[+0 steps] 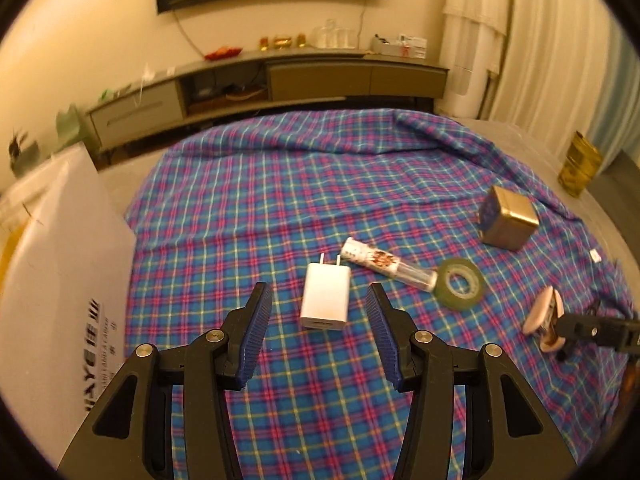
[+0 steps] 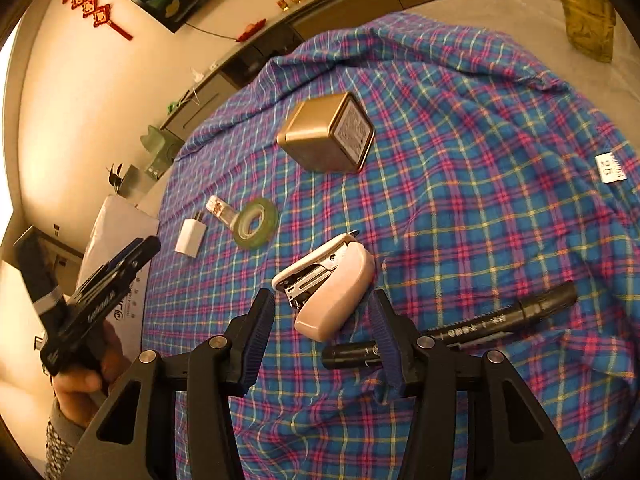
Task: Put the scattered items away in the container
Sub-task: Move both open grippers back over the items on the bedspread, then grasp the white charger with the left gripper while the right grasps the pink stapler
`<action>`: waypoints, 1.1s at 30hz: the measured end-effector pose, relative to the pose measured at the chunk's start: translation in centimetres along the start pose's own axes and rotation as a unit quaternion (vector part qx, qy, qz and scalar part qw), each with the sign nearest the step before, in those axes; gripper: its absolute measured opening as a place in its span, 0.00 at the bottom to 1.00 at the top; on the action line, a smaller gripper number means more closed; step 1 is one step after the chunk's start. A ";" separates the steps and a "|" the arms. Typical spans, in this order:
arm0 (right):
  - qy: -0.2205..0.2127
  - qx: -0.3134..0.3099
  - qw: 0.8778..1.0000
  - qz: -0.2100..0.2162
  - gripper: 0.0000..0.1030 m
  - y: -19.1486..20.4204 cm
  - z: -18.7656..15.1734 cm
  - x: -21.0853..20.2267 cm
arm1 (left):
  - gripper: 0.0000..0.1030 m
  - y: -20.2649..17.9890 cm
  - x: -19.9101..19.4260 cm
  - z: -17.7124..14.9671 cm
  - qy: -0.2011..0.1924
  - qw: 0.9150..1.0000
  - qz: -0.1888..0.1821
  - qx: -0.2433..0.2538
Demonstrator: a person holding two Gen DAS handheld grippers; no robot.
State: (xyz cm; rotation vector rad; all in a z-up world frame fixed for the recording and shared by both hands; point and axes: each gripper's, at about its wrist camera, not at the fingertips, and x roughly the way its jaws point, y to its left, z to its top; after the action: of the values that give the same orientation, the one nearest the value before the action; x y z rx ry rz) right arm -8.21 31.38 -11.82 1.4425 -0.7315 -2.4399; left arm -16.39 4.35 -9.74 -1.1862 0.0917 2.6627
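Note:
My left gripper (image 1: 320, 300) is open, its jaws on either side of a white USB charger (image 1: 326, 297) lying on the plaid cloth. A patterned tube (image 1: 386, 264) and a green tape roll (image 1: 461, 283) lie just right of it. A gold tin (image 1: 509, 217) lies further right. My right gripper (image 2: 322, 308) is open around a pink stapler (image 2: 330, 286), with a black marker (image 2: 480, 326) beside its right finger. The white box (image 1: 60, 280) stands at the left. The stapler (image 1: 544, 316) also shows in the left wrist view.
The plaid cloth (image 1: 260, 208) covers the table. A gold bag (image 1: 580, 164) stands at the far right edge. A low cabinet (image 1: 280, 80) runs along the back wall. The left gripper (image 2: 100, 292) and the hand holding it show in the right wrist view.

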 end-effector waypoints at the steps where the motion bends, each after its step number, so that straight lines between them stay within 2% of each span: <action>1: 0.002 0.001 1.000 0.000 0.50 0.0 0.2 0.4 | 0.51 0.3 0.3 -0.1 0.002 1.000 -0.004 -0.006; 3: 0.003 -0.004 1.000 -0.001 0.48 0.0 0.6 0.9 | 0.51 0.7 0.9 -0.3 0.010 1.000 -0.013 -0.014; 6: 0.010 -0.028 1.000 -0.003 0.30 0.6 0.9 1.6 | 0.51 0.6 1.4 -0.4 0.016 1.000 -0.021 -0.011; 7: 0.011 -0.039 0.999 -0.005 0.28 1.0 1.0 1.7 | 0.51 0.5 1.5 -0.4 0.016 1.000 -0.022 -0.009; 10: -0.004 -0.116 0.992 -0.043 0.26 3.6 1.0 2.1 | 0.51 0.6 1.7 -0.6 0.019 1.000 -0.022 -0.011; 12: -0.020 -0.174 0.982 -0.068 0.26 5.8 0.7 2.4 | 0.51 0.8 1.9 -0.6 0.020 1.000 -0.020 -0.013; 14: -0.028 -0.202 0.977 -0.065 0.26 7.3 0.5 2.8 | 0.51 1.0 1.9 -0.7 0.020 1.000 -0.017 -0.012; 16: -0.030 -0.197 0.978 -0.059 0.27 7.5 0.5 2.9 | 0.51 1.1 1.8 -0.6 0.018 1.000 -0.018 -0.011; 18: -0.028 -0.174 0.982 -0.061 0.45 7.0 0.6 3.3 | 0.51 1.0 1.8 -0.6 0.018 1.000 -0.021 -0.009; 21: -0.010 -0.143 0.989 -0.043 0.50 5.9 0.5 4.1 | 0.53 0.7 2.0 -0.7 0.020 1.000 -0.024 -0.003; 23: 0.001 -0.143 0.989 -0.027 0.50 6.0 0.3 4.7 | 0.53 0.4 2.4 -0.8 0.022 0.999 -0.023 0.004; 26: 0.000 -0.174 0.984 -0.027 0.48 7.2 -0.2 5.1 | 0.53 0.2 3.1 -0.9 0.027 0.999 -0.020 0.009; 31: -0.011 -0.232 0.971 -0.058 0.46 9.3 -0.9 5.6 | 0.53 0.4 4.5 -0.7 0.039 0.999 -0.025 0.001; 33: -0.010 -0.240 0.969 -0.066 0.45 9.5 -0.8 5.6 | 0.48 0.5 4.7 -0.5 0.051 0.998 -0.023 -0.003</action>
State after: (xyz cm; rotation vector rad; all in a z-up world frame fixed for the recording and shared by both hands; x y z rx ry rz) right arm -10.92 20.63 -11.47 1.3028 -0.0310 -2.4918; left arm -19.20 4.63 -13.54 -1.3108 0.0732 2.5647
